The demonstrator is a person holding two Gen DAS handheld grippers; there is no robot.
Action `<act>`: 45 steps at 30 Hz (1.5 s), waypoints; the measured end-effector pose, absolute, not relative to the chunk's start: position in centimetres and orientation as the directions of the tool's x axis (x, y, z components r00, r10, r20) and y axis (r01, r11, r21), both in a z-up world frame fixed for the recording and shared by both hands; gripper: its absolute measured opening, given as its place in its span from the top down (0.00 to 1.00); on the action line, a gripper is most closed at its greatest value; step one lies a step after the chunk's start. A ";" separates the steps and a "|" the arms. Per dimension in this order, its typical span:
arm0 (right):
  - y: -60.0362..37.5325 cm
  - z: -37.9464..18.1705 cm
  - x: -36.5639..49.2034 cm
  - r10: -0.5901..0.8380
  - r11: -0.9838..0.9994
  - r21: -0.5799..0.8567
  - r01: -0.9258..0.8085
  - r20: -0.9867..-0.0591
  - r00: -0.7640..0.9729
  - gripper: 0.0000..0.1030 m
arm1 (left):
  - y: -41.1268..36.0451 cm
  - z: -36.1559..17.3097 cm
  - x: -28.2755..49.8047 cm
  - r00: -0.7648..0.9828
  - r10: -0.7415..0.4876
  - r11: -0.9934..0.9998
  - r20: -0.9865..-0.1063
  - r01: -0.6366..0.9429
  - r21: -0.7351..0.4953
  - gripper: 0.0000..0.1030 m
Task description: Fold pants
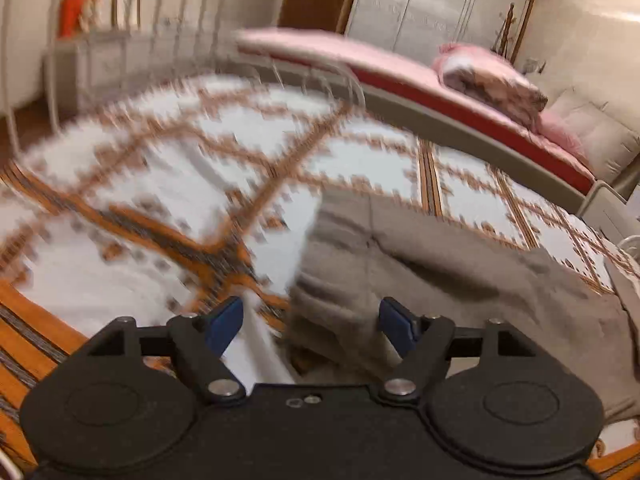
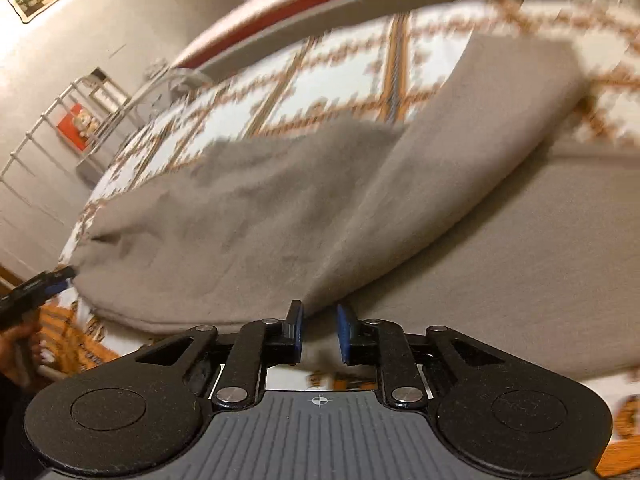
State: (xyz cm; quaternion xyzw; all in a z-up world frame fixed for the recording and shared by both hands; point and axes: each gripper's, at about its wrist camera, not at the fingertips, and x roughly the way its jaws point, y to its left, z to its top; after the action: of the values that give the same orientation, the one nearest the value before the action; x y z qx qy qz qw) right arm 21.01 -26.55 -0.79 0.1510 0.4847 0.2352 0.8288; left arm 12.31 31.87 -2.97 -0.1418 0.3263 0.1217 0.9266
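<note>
1. Over on the patterned bedspread point(image 1: 224, 168), the grey pants point(image 1: 440, 280) lie spread out, with one part folded over another into a thick rounded layer in the right wrist view.
2. From the left wrist view, the left gripper point(image 1: 311, 322) has its blue-padded fingers spread wide; the waist end of the pants lies between and just ahead of them, and nothing is pinched.
3. From the right wrist view, the right gripper point(image 2: 319, 330) has its fingers set narrow with a small gap showing; the folded edge of the pants sits right at the tips, but I cannot tell whether any cloth is caught.
4. Behind the bedspread stands a second bed with a pink cover point(image 1: 360, 56), a bundled blanket point(image 1: 492, 80) on it.
5. Much of both views is blurred.
</note>
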 end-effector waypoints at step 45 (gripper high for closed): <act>-25.5 -0.2 25.9 0.119 0.959 -0.071 -0.273 -0.773 0.623 0.80 | 24.3 -5.5 18.1 0.689 0.124 0.992 -0.714 -0.111 0.065 0.15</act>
State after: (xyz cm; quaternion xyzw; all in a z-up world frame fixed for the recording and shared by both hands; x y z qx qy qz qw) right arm 25.89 -25.55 -0.17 -0.0911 0.4201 0.1093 0.8963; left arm 18.07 24.31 -5.53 0.0082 0.3892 0.0638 0.9189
